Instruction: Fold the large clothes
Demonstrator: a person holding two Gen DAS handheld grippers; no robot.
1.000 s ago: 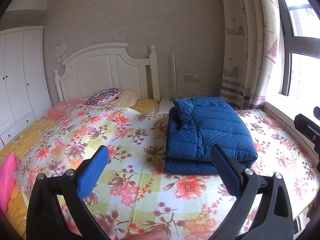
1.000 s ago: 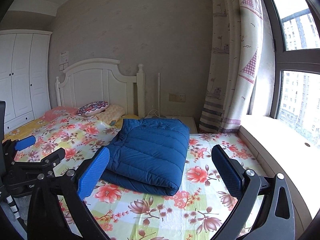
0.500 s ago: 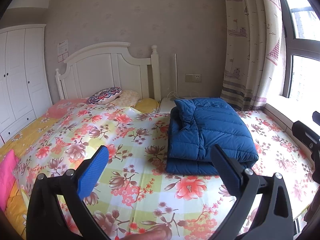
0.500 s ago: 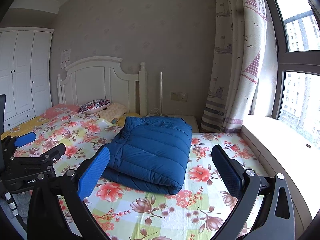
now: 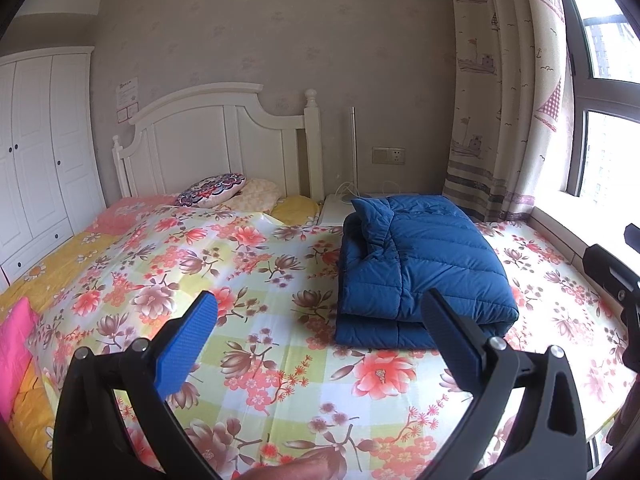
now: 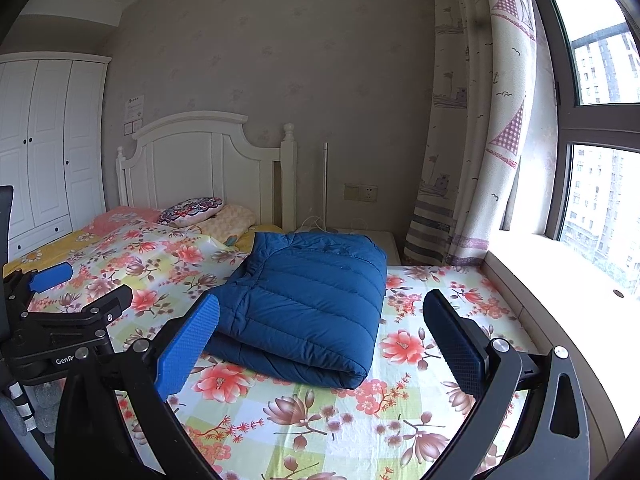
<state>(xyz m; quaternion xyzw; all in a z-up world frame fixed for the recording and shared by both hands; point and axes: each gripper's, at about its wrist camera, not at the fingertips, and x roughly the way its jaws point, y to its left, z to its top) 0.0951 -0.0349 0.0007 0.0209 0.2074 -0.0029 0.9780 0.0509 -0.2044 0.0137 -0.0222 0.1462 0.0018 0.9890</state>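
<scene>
A blue puffer jacket (image 5: pixel 420 268) lies folded in a thick rectangle on the floral bedspread (image 5: pixel 224 280). It also shows in the right wrist view (image 6: pixel 308 304). My left gripper (image 5: pixel 320 340) is open and empty, held above the bed in front of the jacket and a little to its left. My right gripper (image 6: pixel 320 344) is open and empty, held just in front of the jacket's near folded edge. The left gripper's body (image 6: pixel 60 324) shows at the left of the right wrist view.
A white headboard (image 5: pixel 216 148) and pillows (image 5: pixel 212 194) stand at the bed's far end. A white wardrobe (image 5: pixel 36 152) is at the left. A curtain (image 5: pixel 500 100), window sill (image 6: pixel 560 280) and nightstand (image 5: pixel 336 208) are at the right.
Both grippers have drawn back and risen slightly; the jacket sits a little lower in both views. The jacket has not moved on the bed.
</scene>
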